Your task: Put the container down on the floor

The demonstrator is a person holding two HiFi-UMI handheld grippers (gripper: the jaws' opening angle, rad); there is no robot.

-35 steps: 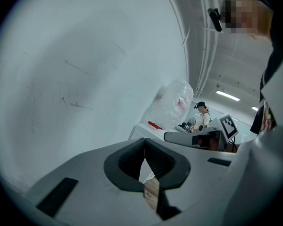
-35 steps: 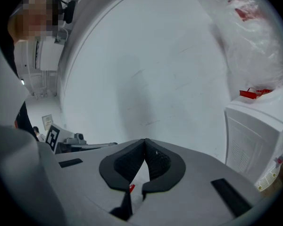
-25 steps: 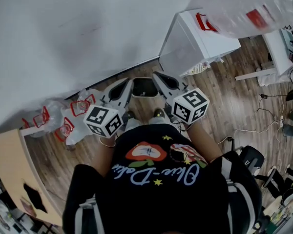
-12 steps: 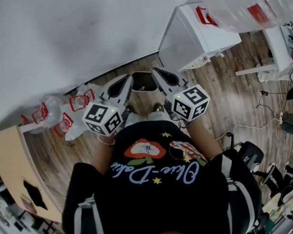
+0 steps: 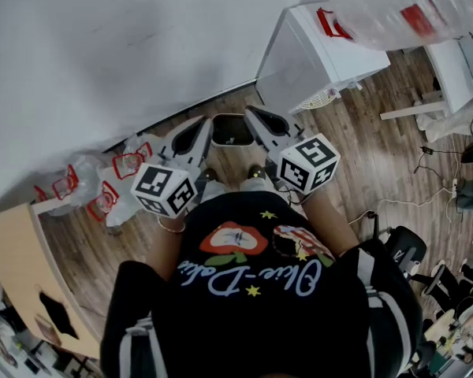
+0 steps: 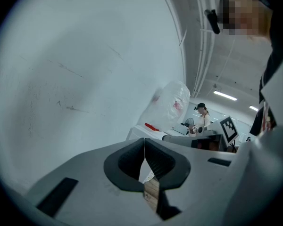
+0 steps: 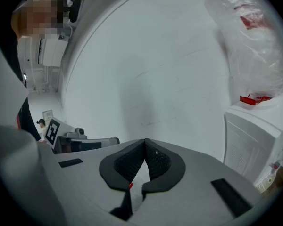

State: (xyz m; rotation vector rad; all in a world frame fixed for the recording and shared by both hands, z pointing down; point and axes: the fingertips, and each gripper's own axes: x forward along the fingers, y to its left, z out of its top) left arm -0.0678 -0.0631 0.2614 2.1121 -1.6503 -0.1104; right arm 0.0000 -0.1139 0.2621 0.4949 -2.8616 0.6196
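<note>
In the head view a small grey container (image 5: 232, 130) with a dark rim stands on the wooden floor by the white wall, just ahead of the person's feet. My left gripper (image 5: 208, 123) is at the container's left edge and my right gripper (image 5: 249, 111) at its right edge, both pointing at the wall. Whether they touch it I cannot tell. In the left gripper view the left gripper (image 6: 144, 139) has its jaws together with nothing between them. The right gripper (image 7: 145, 140) looks the same in its own view. Neither gripper view shows the container.
A white cabinet (image 5: 323, 61) stands against the wall at the right, with a clear plastic bag (image 5: 394, 6) with red print on top. Crumpled plastic bags (image 5: 110, 187) lie on the floor at the left, beside a wooden board (image 5: 16, 266). Cables and a chair (image 5: 402, 250) are at the right.
Both grippers have crept slightly towards the wall and stay shut. The container stays between their tips.
</note>
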